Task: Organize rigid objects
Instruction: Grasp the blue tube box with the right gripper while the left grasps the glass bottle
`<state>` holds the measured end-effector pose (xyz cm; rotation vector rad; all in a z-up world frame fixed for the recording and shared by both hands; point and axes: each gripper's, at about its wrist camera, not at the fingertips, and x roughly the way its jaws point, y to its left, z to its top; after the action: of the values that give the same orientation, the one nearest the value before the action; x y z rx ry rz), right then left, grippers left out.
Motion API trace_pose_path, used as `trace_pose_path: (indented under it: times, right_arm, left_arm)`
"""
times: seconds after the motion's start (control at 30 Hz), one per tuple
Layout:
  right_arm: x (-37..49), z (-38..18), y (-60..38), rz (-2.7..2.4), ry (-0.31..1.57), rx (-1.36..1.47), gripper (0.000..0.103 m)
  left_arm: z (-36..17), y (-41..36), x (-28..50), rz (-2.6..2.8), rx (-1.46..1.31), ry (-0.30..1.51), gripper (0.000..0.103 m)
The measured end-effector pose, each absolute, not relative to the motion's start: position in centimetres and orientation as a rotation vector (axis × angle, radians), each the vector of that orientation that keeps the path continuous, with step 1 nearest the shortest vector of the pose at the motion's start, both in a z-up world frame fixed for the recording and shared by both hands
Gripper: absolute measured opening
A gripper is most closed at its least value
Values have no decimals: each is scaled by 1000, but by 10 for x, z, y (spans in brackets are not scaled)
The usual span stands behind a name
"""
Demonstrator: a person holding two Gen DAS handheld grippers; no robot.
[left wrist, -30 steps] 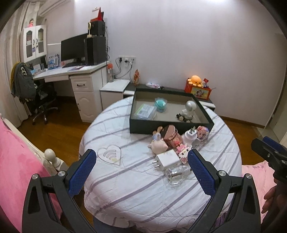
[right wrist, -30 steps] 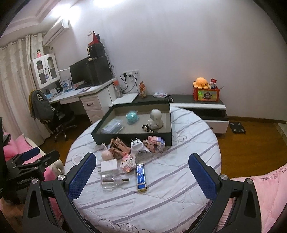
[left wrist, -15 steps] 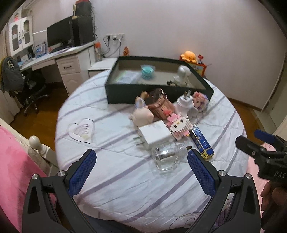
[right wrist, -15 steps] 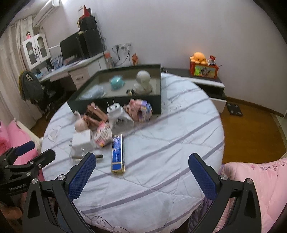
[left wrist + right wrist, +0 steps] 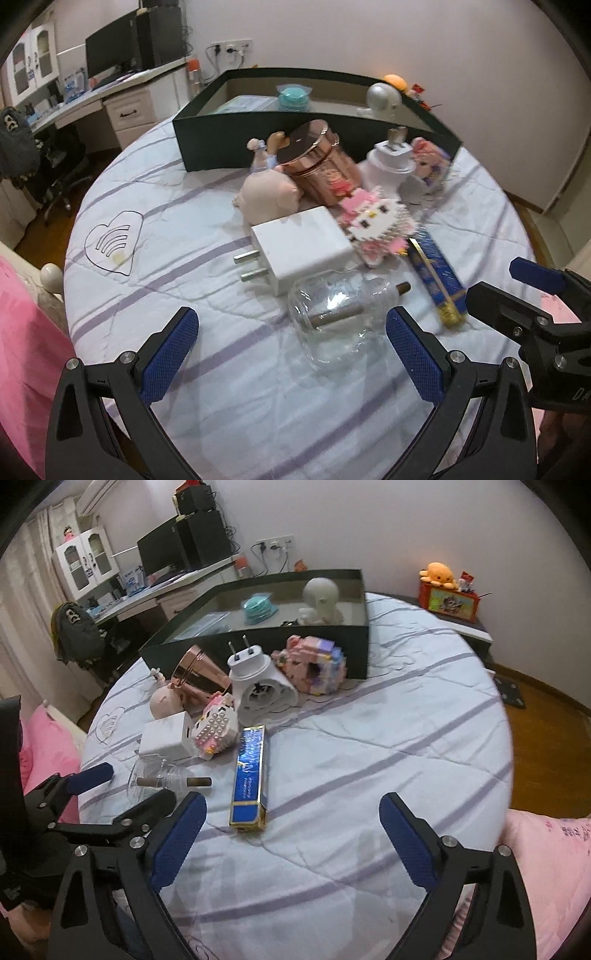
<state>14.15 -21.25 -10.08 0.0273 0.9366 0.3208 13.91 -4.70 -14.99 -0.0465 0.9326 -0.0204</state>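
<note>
Both hand-held grippers empty: left (image 5: 290,341) apart, right (image 5: 291,825) closing, w/ blue box (image 5: 249,775) ahead.

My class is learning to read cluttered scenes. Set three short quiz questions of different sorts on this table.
1. True or false: the teal round object lies inside the dark tray.
2. Multiple choice: What lies nearest the left gripper? A the glass bottle B the blue box C the rose-gold jar
3. Fill in: the white charger's prongs point toward the embroidered ____.

Key: 1 true; 2 A; 3 heart.
</note>
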Motion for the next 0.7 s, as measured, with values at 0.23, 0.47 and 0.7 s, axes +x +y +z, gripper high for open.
trace_pose_path:
  times: [0.23,0.47,0.7]
  right_arm:
    - [161,-115,-201,361,990,15,72]
    - [169,-122,-182,353,986,-82,64]
    - [165,-121,-183,324,974,-124,41]
  left_arm:
    - [-159,-48,146,-25,-10,928,100]
    - [-157,-46,140,-75,14,904,78]
    - [-153,-45,141,-116,-14,895,63]
